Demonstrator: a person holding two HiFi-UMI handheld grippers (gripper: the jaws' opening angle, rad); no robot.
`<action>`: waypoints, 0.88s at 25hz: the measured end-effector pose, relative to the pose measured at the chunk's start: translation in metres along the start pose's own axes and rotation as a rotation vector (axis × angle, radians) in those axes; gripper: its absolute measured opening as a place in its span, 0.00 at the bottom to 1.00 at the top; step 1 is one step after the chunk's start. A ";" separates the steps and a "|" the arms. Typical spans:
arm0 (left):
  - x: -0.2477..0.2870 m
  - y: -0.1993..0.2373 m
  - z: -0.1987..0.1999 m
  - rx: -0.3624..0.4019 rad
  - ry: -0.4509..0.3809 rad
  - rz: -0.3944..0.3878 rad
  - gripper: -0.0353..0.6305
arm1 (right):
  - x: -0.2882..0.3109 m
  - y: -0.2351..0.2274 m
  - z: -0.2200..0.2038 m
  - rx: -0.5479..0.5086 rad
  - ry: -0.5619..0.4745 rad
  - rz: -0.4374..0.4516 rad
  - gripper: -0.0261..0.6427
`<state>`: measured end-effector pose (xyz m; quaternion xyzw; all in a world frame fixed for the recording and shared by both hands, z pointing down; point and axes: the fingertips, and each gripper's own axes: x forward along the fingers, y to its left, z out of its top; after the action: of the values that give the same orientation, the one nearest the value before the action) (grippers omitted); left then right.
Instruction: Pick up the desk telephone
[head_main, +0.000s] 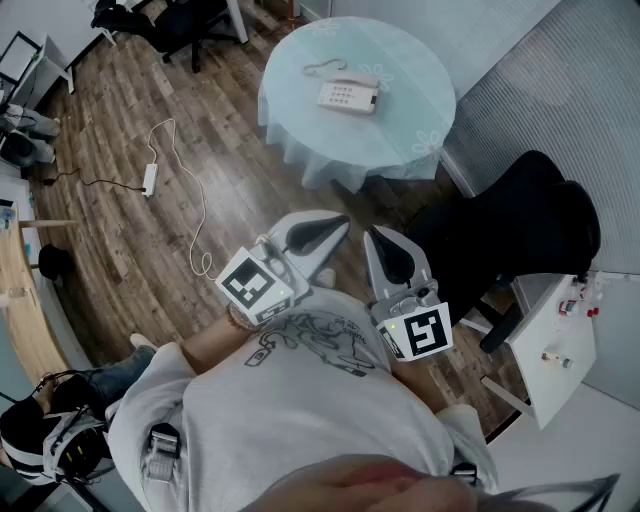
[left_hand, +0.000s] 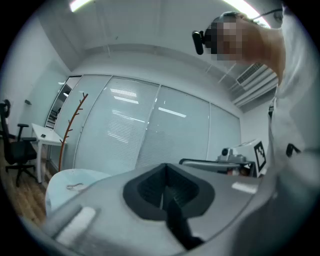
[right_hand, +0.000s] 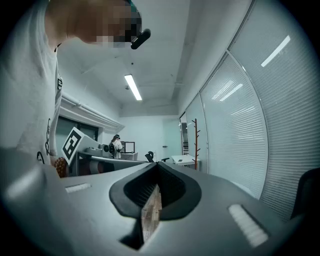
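while both of my grippers sit clenched and empty close to my chest, the head view puts the desk telephone (head_main: 347, 94) well apart from me, on the round pale surface (head_main: 300, 130) across the floor (head_main: 120, 120). my left gripper (head_main: 333, 224) and right gripper (head_main: 386, 240) point roughly toward it, jaws together. a white cable (head_main: 190, 190) trails over the floor on my left and a black chair (head_main: 520, 235) stands on my right, so a careless approach could snag a foot or bump the chair. the handset looks only rested on its base, with a cord (head_main: 322, 68) lying beside it. i judge that taking one part alone could let the other slide off or drag behind.

seen from the left gripper view, the left gripper (left_hand: 162, 192) is shut on nothing. only the surface's edge (left_hand: 65, 182) shows low at the left, and i cannot make out the telephone. arriving closed like this would shove the telephone rather than take it.

seen from the right gripper view, the right gripper (right_hand: 156, 187) is likewise closed and empty. it faces glass walls (right_hand: 235, 130), so it risks reaching off line.
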<state>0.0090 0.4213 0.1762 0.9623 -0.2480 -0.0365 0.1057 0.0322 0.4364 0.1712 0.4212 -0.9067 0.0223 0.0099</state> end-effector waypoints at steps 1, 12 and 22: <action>0.002 -0.001 0.000 -0.001 -0.001 0.003 0.06 | -0.002 -0.001 -0.001 0.001 0.001 0.001 0.05; 0.022 -0.017 -0.016 -0.022 -0.001 0.034 0.06 | -0.027 -0.019 -0.011 0.012 0.009 0.006 0.05; 0.040 -0.006 -0.021 -0.030 0.002 0.060 0.06 | -0.024 -0.044 -0.017 0.046 -0.004 0.004 0.05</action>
<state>0.0498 0.4108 0.1941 0.9528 -0.2759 -0.0359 0.1215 0.0809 0.4270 0.1884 0.4195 -0.9067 0.0423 -0.0018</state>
